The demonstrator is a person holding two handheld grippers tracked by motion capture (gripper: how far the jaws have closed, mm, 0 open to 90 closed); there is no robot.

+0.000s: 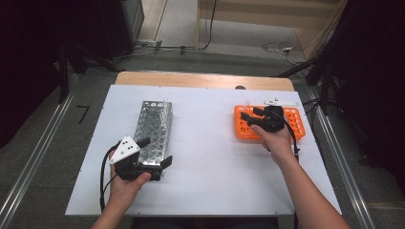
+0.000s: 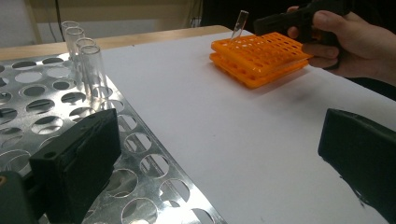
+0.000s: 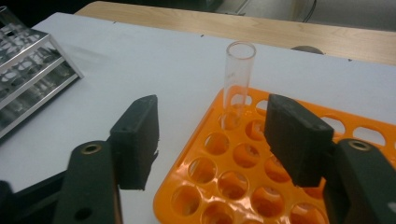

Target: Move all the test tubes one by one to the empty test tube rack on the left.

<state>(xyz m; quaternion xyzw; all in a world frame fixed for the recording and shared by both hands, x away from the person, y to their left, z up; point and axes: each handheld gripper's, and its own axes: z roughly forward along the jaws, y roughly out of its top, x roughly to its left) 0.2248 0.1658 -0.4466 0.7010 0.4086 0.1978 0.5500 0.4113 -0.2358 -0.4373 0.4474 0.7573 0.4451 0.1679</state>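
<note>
A perforated metal rack (image 1: pixel 154 125) lies on the left of the white sheet, with several clear glass tubes (image 2: pixel 86 58) upright at its far end. My left gripper (image 1: pixel 155 151) is open at the rack's near end, one finger (image 2: pixel 79 161) resting over the rack's top and the other finger (image 2: pixel 364 161) out over the sheet. On the right lies an orange rack (image 1: pixel 291 121). One glass tube (image 3: pixel 237 79) stands in a hole at its far left corner. My right gripper (image 3: pixel 215 140) hovers open over the orange rack (image 3: pixel 233 177), the tube just beyond its fingertips and untouched.
The white sheet (image 1: pixel 205 157) covers a wooden table (image 1: pixel 200 79), whose far edge shows bare. About a rack's length of bare sheet separates the two racks. Cables lie on the floor (image 1: pixel 282 47) beyond the table, and metal rails run along both sides.
</note>
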